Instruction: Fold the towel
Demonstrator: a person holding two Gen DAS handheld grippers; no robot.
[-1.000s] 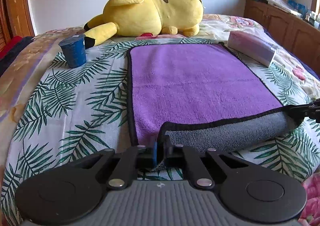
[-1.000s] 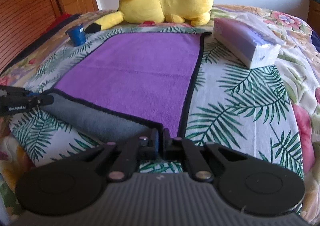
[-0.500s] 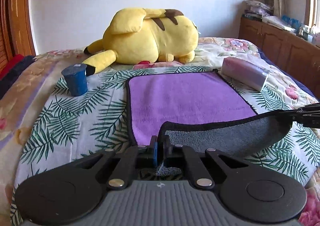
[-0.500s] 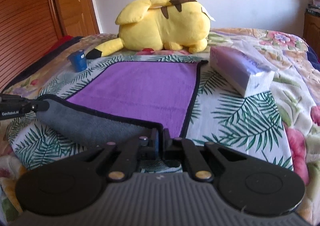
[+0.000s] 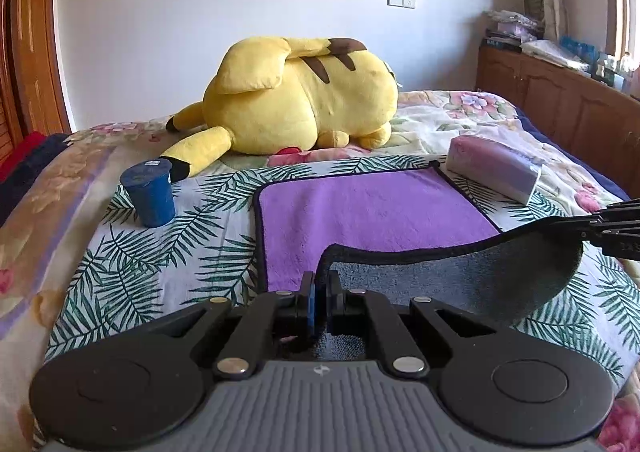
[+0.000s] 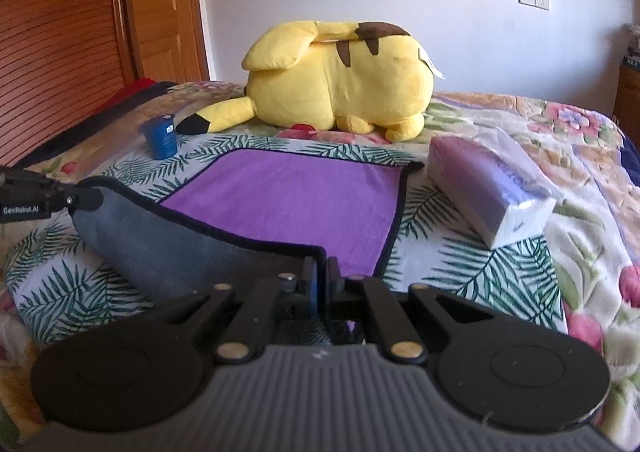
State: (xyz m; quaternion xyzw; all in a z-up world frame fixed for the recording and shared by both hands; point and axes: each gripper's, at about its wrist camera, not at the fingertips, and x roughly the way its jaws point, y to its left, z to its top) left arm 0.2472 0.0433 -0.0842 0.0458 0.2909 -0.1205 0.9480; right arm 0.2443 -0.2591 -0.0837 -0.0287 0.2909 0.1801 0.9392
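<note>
Up comes the near edge, higher than a second ago, its grey underside now bellying between the two grippers while the far half of the towel (image 5: 372, 207) lies flat on the bed (image 5: 132, 276). Left gripper (image 5: 320, 302) has its jaws pinched tight on the near-left corner; right gripper (image 6: 321, 284) likewise clamped on the near-right corner. Risk, I'd say: uneven travel skews the fold, or a corner slips free (plush is slippery). Count: one towel, one blue cup (image 5: 150, 193), one tissue pack (image 5: 494, 169), one yellow plush toy (image 5: 304, 99).
</note>
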